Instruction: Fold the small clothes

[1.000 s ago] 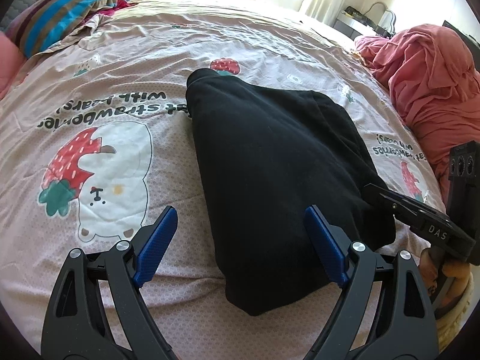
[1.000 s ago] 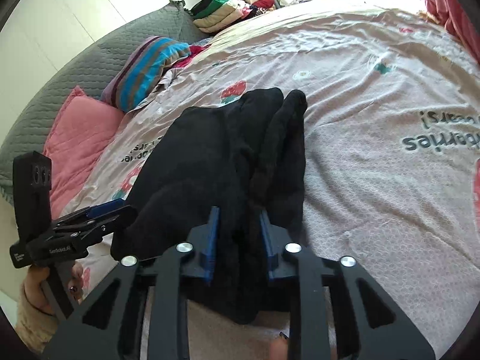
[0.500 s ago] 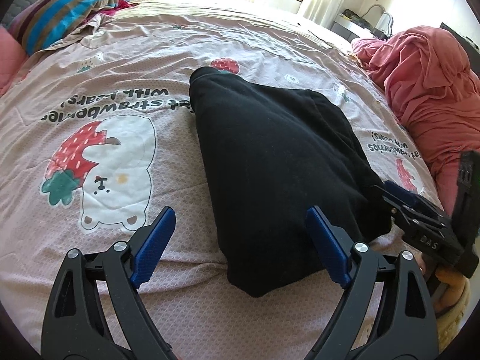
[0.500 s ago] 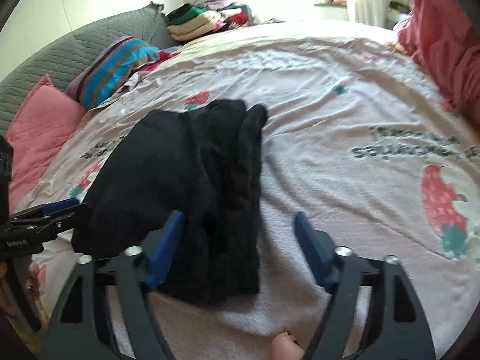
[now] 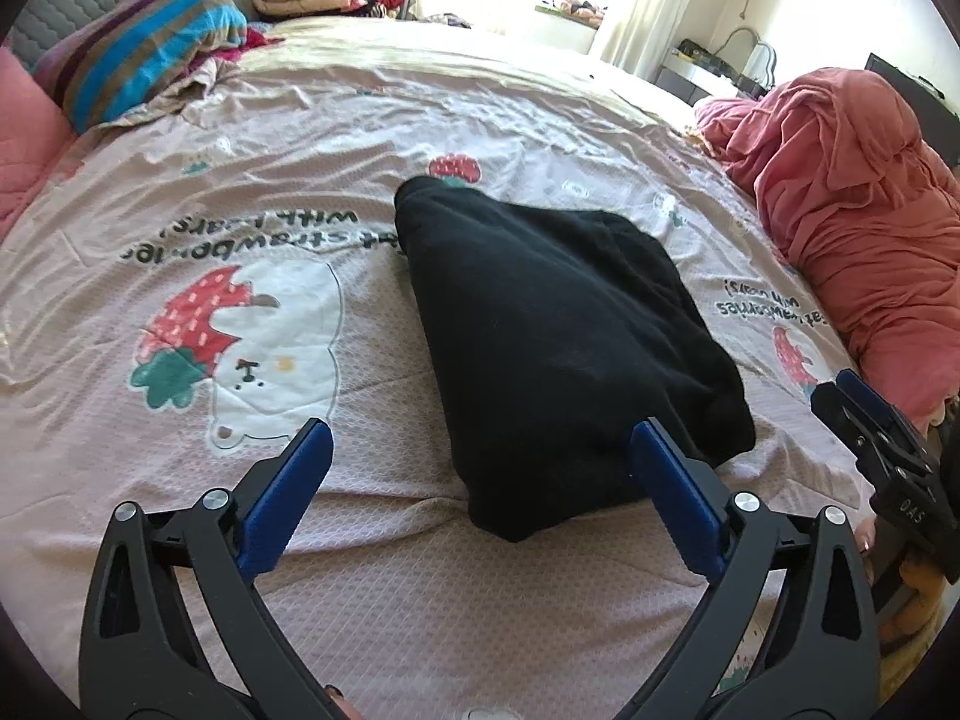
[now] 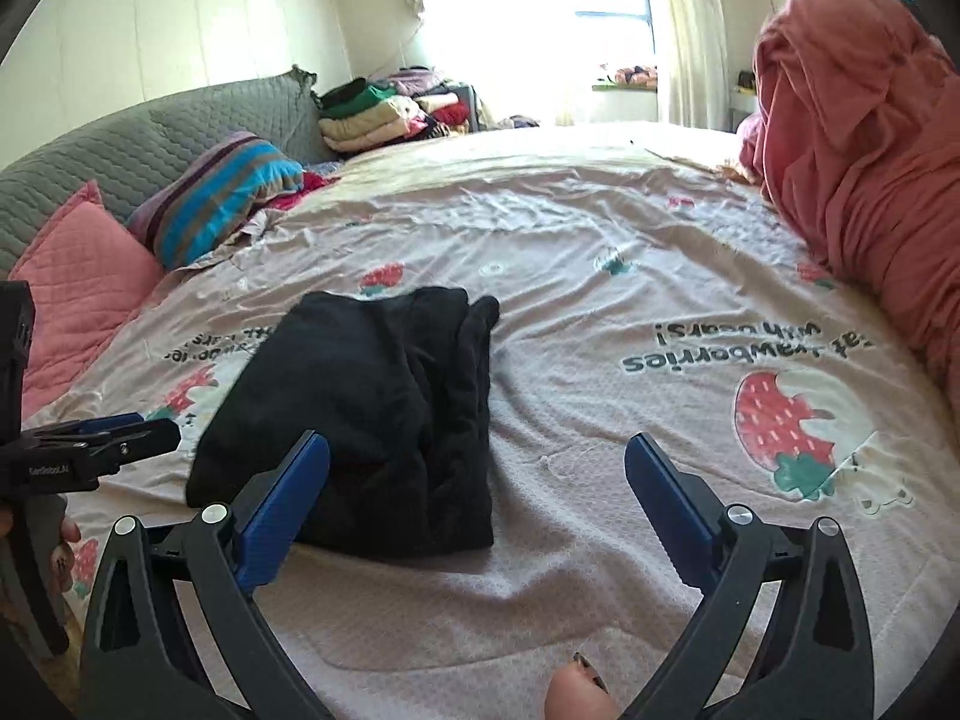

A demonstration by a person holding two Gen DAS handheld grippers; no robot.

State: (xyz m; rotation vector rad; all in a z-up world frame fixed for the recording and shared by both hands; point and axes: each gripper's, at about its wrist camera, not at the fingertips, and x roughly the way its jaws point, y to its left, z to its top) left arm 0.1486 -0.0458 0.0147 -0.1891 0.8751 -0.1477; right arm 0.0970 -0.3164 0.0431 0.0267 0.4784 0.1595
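A folded black garment point(image 5: 558, 348) lies on the pink strawberry-print bedspread point(image 5: 252, 192); it also shows in the right wrist view point(image 6: 372, 414). My left gripper point(image 5: 480, 474) is open and empty, hovering just short of the garment's near edge. My right gripper point(image 6: 477, 483) is open and empty, pulled back from the garment's near right corner. In the left wrist view the right gripper point(image 5: 864, 414) sits at the right edge, apart from the cloth. In the right wrist view the left gripper point(image 6: 114, 438) shows at the left.
A heap of red-pink cloth point(image 5: 852, 192) lies along the bed's right side point(image 6: 870, 138). A striped pillow point(image 6: 222, 192) and a pink pillow point(image 6: 72, 282) lie at the head end, with stacked folded clothes point(image 6: 372, 120) behind.
My right gripper opened, let go of the black garment and drew back and up. The garment now lies flat on the bed. My left gripper drew back slightly, staying open.
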